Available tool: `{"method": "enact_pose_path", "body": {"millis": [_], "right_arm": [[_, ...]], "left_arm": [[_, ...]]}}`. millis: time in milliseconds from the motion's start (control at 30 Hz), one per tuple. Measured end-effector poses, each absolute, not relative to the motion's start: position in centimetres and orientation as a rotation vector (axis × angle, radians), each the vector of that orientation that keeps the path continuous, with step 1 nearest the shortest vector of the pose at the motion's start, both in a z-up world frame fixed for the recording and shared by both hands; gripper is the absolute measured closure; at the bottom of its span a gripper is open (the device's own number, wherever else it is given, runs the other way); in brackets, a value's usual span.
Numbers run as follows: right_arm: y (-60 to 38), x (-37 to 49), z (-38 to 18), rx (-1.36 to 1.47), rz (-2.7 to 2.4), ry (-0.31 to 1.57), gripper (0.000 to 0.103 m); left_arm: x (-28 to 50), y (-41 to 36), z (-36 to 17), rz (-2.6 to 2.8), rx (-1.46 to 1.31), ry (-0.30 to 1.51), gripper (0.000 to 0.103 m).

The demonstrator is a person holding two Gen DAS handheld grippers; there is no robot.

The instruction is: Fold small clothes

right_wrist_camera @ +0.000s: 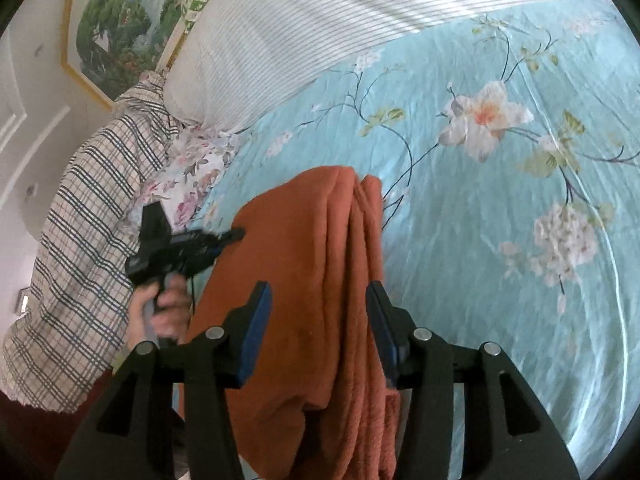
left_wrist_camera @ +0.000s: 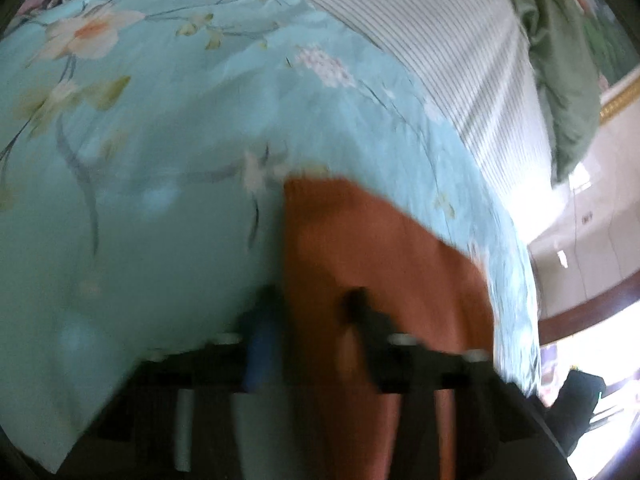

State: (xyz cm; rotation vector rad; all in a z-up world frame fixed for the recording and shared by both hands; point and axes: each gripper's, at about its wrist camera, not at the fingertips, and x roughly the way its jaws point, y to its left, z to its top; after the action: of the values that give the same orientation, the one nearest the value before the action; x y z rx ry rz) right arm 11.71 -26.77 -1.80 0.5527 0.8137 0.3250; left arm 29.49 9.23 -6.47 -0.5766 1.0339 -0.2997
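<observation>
A rust-orange cloth [right_wrist_camera: 312,280] lies folded in layers on the light blue floral bedsheet [right_wrist_camera: 500,240]. My right gripper [right_wrist_camera: 318,300] is open, its blue-padded fingers [right_wrist_camera: 256,320] on either side of the cloth's near part. My left gripper [right_wrist_camera: 236,235] shows in the right wrist view at the cloth's left edge, held by a hand [right_wrist_camera: 160,308]; its tips look close together there. In the blurred left wrist view the orange cloth [left_wrist_camera: 360,260] lies between and over my left gripper [left_wrist_camera: 316,304], whose fingers are smeared by motion.
A striped white pillow [right_wrist_camera: 300,40] lies at the bed's head. A plaid cloth [right_wrist_camera: 92,220] and a pink floral cloth [right_wrist_camera: 192,168] lie at the left. A green garment [left_wrist_camera: 560,72] hangs at the bed's far edge. A framed painting [right_wrist_camera: 116,28] hangs on the wall.
</observation>
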Motion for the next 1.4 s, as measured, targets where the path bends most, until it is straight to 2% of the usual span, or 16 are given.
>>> {"method": "enact_pose_path", "body": {"millis": [133, 200, 233, 300, 333, 700, 800, 833, 867, 900, 933, 1133, 1233, 1333, 1400], "right_arm": [[-26.5, 11.4, -1.6, 0.564, 0.349, 0.811, 0.053], [-26.3, 11.5, -1.3, 0.56, 0.361, 0.806, 0.053], [-26.2, 11.6, -1.1, 0.555, 0.366, 0.804, 0.053], [-26.0, 12.1, -1.0, 0.539, 0.371, 0.811, 0.053], [-25.9, 12.6, -1.0, 0.529, 0.369, 0.823, 0.053], [-24.4, 17.0, -3.5, 0.468, 0.342, 0.948, 0.055], [-24.6, 17.9, -4.3, 0.456, 0.3, 0.968, 0.06], [-24.7, 18.1, -4.5, 0.465, 0.299, 0.97, 0.063], [-24.6, 18.3, -4.5, 0.469, 0.302, 0.971, 0.083], [-24.4, 18.4, -4.6, 0.467, 0.322, 0.983, 0.092], [-24.3, 18.6, -4.4, 0.475, 0.339, 0.987, 0.091], [-25.7, 15.3, 2.7, 0.536, 0.41, 0.72, 0.092], [-26.4, 15.9, 0.0, 0.503, 0.327, 0.811, 0.092], [-26.8, 16.8, -4.6, 0.509, 0.259, 0.93, 0.092], [-27.0, 16.9, -6.2, 0.521, 0.249, 0.944, 0.092]], "left_arm": [[31.7, 9.5, -5.5, -0.247, -0.564, 0.994, 0.094], [31.5, 9.4, -4.4, -0.209, -0.524, 0.971, 0.091], [31.0, 9.4, -4.0, -0.199, -0.507, 0.955, 0.087], [29.4, 9.3, -3.1, -0.19, -0.471, 0.928, 0.067], [28.4, 9.0, -2.6, -0.186, -0.453, 0.917, 0.065], [18.5, 5.3, -0.4, -0.389, -0.329, 0.867, 0.065], [16.9, 4.4, -0.4, -0.443, -0.306, 0.874, 0.065], [16.2, 4.1, -0.4, -0.459, -0.295, 0.874, 0.065], [15.7, 3.9, -0.5, -0.473, -0.288, 0.875, 0.065], [15.4, 3.8, -0.6, -0.483, -0.282, 0.876, 0.065], [15.1, 3.6, -0.7, -0.491, -0.275, 0.88, 0.065], [14.1, 3.5, 0.2, -0.53, -0.255, 0.876, 0.065], [13.4, 2.9, 0.6, -0.569, -0.254, 0.861, 0.065], [13.4, 1.4, -1.5, -0.551, -0.215, 0.913, 0.066], [13.5, 0.7, -3.2, -0.512, -0.183, 0.955, 0.072]]}}
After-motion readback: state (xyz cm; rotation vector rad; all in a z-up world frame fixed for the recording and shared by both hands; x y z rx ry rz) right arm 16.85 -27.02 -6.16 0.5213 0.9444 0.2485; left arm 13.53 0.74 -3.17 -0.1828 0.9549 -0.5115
